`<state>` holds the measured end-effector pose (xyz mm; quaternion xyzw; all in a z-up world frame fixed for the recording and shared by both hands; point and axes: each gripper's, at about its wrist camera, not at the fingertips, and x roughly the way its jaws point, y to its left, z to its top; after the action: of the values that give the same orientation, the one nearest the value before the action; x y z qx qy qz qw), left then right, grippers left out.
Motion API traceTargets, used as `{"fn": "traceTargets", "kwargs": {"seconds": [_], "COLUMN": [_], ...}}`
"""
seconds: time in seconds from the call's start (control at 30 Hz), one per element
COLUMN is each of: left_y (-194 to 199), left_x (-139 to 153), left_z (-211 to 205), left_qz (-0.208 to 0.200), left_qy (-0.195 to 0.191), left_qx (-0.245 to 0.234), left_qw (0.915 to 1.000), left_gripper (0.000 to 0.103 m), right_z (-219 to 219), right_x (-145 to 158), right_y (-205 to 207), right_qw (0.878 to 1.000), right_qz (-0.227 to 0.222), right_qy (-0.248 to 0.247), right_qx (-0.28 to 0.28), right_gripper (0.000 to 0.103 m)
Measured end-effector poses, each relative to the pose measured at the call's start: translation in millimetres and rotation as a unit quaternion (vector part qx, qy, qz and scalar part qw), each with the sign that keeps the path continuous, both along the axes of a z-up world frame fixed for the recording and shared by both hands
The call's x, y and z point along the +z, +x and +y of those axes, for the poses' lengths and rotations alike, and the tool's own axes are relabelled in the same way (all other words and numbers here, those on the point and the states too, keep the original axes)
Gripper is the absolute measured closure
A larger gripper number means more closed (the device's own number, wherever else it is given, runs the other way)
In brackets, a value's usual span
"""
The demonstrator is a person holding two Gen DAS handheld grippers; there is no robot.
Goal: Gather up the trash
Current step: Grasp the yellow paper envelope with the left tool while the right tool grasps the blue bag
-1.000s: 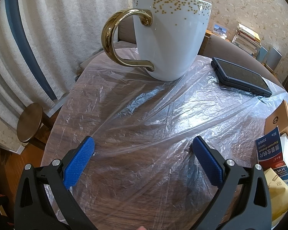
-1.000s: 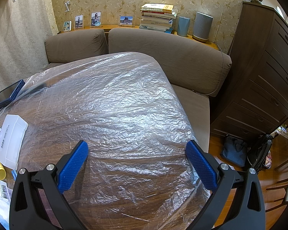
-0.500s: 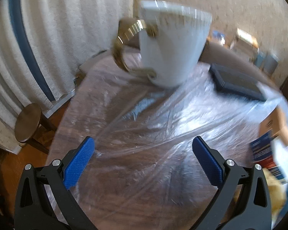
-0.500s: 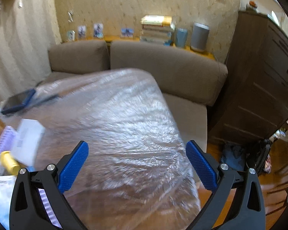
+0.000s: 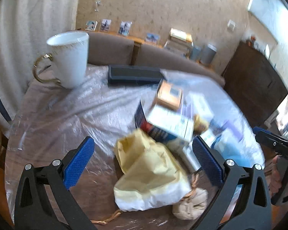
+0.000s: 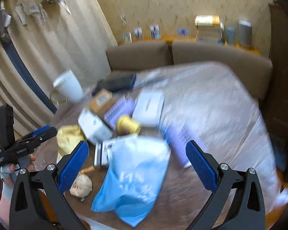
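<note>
Trash heap on plastic-covered table (image 5: 71, 103); nothing gripped.
Left gripper (image 5: 144, 157) and right gripper (image 6: 137, 162) gape empty; risk: yellow bag (image 5: 149, 170) or blue bag (image 6: 136, 172) slipping, snagging sheet.

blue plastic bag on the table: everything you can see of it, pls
The blue plastic bag is thin, glossy light-blue film, crumpled and slack, lying flat on the plastic-covered table. In the right wrist view it lies between the open fingers of the right tool, not gripped. Its far edge overlaps a striped packet; a beige lump lies apart to its left. Motion blur hides any print. The left wrist view shows only a blue sliver.
</note>
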<state>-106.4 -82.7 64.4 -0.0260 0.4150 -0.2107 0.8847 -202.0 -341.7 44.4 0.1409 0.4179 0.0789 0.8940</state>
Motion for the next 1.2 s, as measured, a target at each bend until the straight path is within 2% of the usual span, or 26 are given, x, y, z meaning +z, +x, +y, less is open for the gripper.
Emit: {"fn": "traceTargets", "kwargs": {"seconds": [0.1, 0.23, 0.5, 0.6, 0.7, 0.77, 0.8, 0.83, 0.87, 1.0, 1.2], "left_y": [3, 8, 7, 6, 8, 7, 6, 6, 6, 4, -1], "left_x": [-17, -41, -49, -50, -50, -49, -49, -49, -49, -45, -31], "left_z": [-7, -5, -4, -5, -9, -10, -10, -10, -9, 2, 32], "left_qz": [0.025, 0.059, 0.055, 0.052, 0.043, 0.037, 0.036, 0.036, 0.038, 0.036, 0.021], "left_qy": [0.009, 0.006, 0.010, 0.011, 0.014, 0.016, 0.016, 0.012, 0.008, -0.012, -0.040], "left_qx": [0.000, 0.002, -0.003, -0.009, -0.019, -0.025, -0.027, -0.029, -0.030, -0.017, 0.021], "left_qw": [0.9996, 0.9982, 0.9984, 0.9986, 0.9988, 0.9989, 0.9988, 0.9988, 0.9988, 0.9991, 0.9987], "left_gripper": [0.001, 0.001, 0.001, 0.002, 0.009, 0.024, 0.027, 0.036, 0.039, 0.043, 0.043], "right_z": [10, 17, 14, 17, 19, 20, 21, 22, 22, 18, 11], "right_x": [-18, -37, -59, -62, -61, -57, -55, -54, -53, -46, -31], "right_y": [6, 9, 14, 12, 10, 8, 7, 7, 7, 6, -6], "right_qw": [1.000, 0.999, 0.997, 0.997, 0.998, 0.999, 0.999, 0.999, 0.999, 0.999, 0.999], "right_qz": [0.027, 0.040, 0.070, 0.063, 0.055, 0.047, 0.043, 0.038, 0.035, 0.021, -0.001], "right_qy": [0.006, -0.015, 0.022, 0.020, 0.018, 0.019, 0.019, 0.016, 0.015, 0.024, 0.037], "right_qx": [-0.007, -0.012, -0.026, -0.025, -0.020, -0.014, -0.009, -0.006, -0.004, -0.005, -0.016], "right_gripper": [0.004, 0.004, 0.004, 0.004, 0.018, 0.026, 0.031, 0.034, 0.037, 0.042, 0.043]}}
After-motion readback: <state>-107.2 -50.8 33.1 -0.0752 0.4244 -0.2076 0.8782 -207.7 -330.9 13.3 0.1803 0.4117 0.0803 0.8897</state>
